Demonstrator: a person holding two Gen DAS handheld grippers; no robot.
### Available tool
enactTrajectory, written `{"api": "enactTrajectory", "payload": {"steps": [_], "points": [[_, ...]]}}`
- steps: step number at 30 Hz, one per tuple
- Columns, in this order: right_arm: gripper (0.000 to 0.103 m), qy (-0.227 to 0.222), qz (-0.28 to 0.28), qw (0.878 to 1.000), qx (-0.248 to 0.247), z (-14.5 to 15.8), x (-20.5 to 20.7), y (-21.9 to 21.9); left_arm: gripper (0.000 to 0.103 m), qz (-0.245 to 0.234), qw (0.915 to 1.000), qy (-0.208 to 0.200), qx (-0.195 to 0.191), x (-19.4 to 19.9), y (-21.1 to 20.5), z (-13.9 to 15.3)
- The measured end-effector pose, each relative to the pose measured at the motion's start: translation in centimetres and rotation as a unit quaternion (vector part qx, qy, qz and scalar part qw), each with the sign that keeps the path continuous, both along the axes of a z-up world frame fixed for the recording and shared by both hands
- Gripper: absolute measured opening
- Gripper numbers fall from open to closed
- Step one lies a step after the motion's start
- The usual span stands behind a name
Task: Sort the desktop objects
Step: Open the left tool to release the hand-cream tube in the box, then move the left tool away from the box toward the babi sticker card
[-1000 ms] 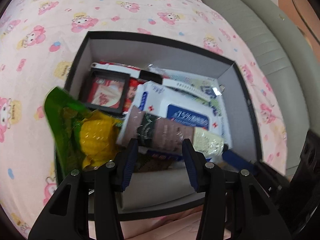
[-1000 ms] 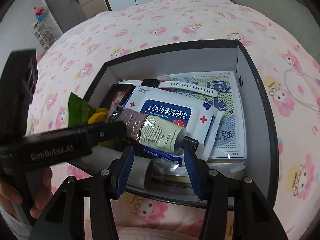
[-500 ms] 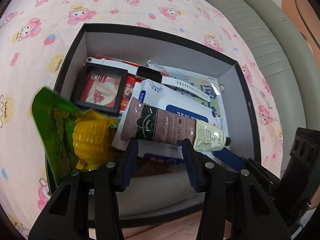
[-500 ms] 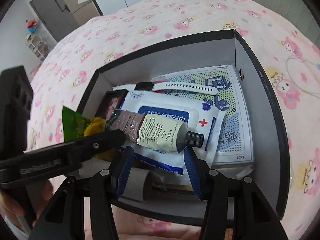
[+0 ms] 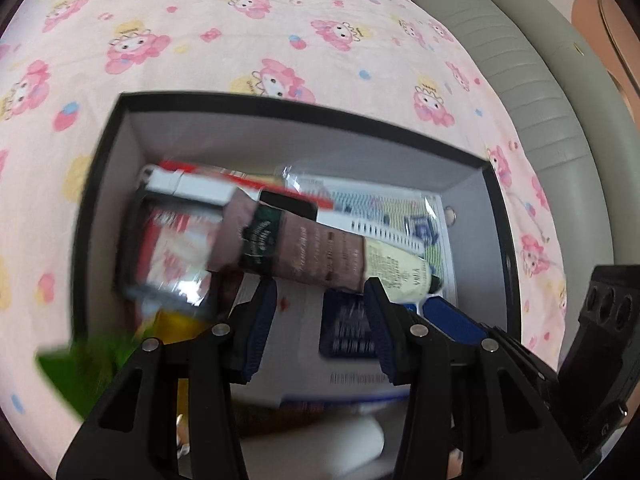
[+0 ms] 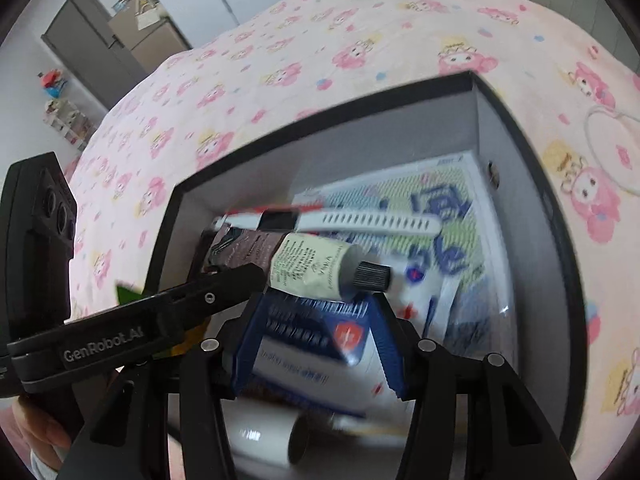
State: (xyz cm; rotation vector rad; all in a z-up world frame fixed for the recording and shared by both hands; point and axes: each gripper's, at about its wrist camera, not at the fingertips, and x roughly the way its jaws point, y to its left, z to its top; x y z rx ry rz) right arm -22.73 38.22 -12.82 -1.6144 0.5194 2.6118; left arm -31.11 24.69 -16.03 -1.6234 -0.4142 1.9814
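Note:
A brown and cream tube (image 5: 320, 252) with a black cap lies crosswise at the fingertips of both grippers, above a black box (image 5: 280, 136) with grey walls. My left gripper (image 5: 318, 292) stands open under the tube's brown middle. My right gripper (image 6: 316, 312) stands open under the cream cap end of the tube (image 6: 312, 268). One black left finger (image 6: 224, 288) reaches the tube from the left. Just below, between the right fingers, a blue and white wipes pack (image 6: 312, 332) lies tilted. Neither pair of pads pinches the tube.
In the box lie a white watch strap (image 6: 372, 222), a dotted sheet (image 6: 452, 208), a framed picture (image 5: 176, 248), a green and yellow snack pack (image 5: 80, 364) and a white roll (image 6: 264, 436). Pink patterned bedding surrounds it; a grey headboard (image 5: 520, 60) runs along the right.
The tube has kept its place at both sets of fingertips while the box contents blurred and slid beneath. The wipes pack now sits nearer, and the snack pack has dropped to the lower left.

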Motion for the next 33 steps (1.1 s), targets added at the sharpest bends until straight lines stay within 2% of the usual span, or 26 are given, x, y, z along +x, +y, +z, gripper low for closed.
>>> {"api": "enactTrajectory", "payload": {"steps": [4,6,9,12,17,26,33], "points": [[0.049,0.007,-0.028,0.999,0.024,-0.1,-1.2,0.6,0.045,0.014,0.9999,0.0,0.005,-1.8,0.1,-0.3],[0.049,0.011,-0.041,0.998,0.035,-0.2,-1.2,0.8,0.045,0.019,0.9997,0.006,0.017,-1.8,-0.5,0.2],[0.049,0.023,-0.04,0.999,0.026,0.6,-0.5,0.4,0.045,0.011,0.9994,0.022,0.024,-0.8,-1.3,1.1],[0.049,0.043,-0.031,0.998,0.029,2.4,0.6,-0.8,0.045,0.016,0.9989,0.039,0.02,0.5,-2.5,2.2],[0.049,0.076,-0.015,0.996,0.033,5.3,2.5,-2.8,0.045,0.027,0.9944,0.1,-0.022,3.7,-4.3,6.0],[0.049,0.131,0.018,0.99,0.04,10.6,5.8,-7.3,0.049,0.065,0.9727,0.202,-0.093,9.0,-9.7,14.2],[0.049,0.163,0.054,0.984,0.048,14.7,8.1,-13.0,0.064,0.108,0.9501,0.258,-0.139,12.4,-15.6,18.9]]}}
